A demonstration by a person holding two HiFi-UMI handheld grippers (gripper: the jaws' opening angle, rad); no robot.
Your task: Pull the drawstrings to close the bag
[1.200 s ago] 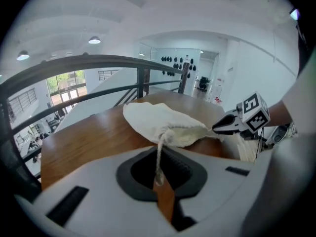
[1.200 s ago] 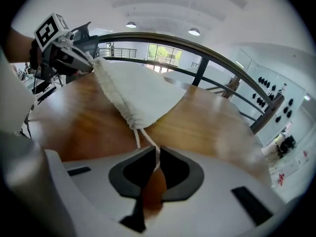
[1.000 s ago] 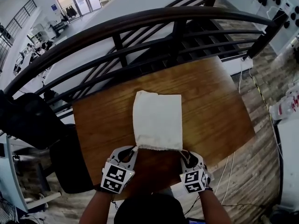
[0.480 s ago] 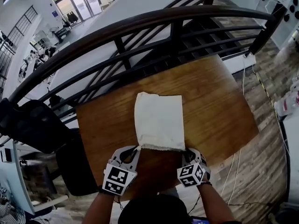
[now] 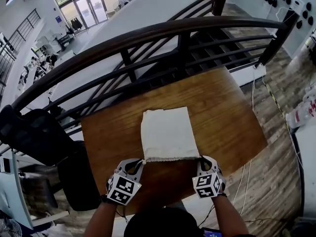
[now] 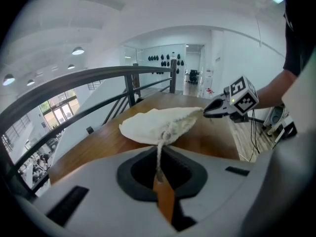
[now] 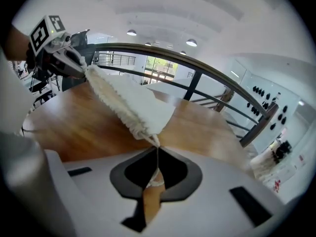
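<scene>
The bag [image 5: 168, 135], small pale cloth, lies flat on the worktop [image 5: 232, 117] toward its near edge, with its mouth facing near and the gathered hem stretched between both grippers. We judge it light, soft and floppy, with nothing stiff showing inside, so it will likely drag rather than stay put, and the cloth itself is a poor place to grab. Take hold at the cords. The left drawstring [image 6: 158, 154] runs from a knot at the hem into the left gripper [image 5: 140, 163], which is clamped tight on it. The right drawstring [image 7: 157, 157] is thin and sits pinched in the right gripper [image 5: 201, 159], whose jaws have just been closing on it. We'd guess the thin cord may slip, so pull outward evenly.
</scene>
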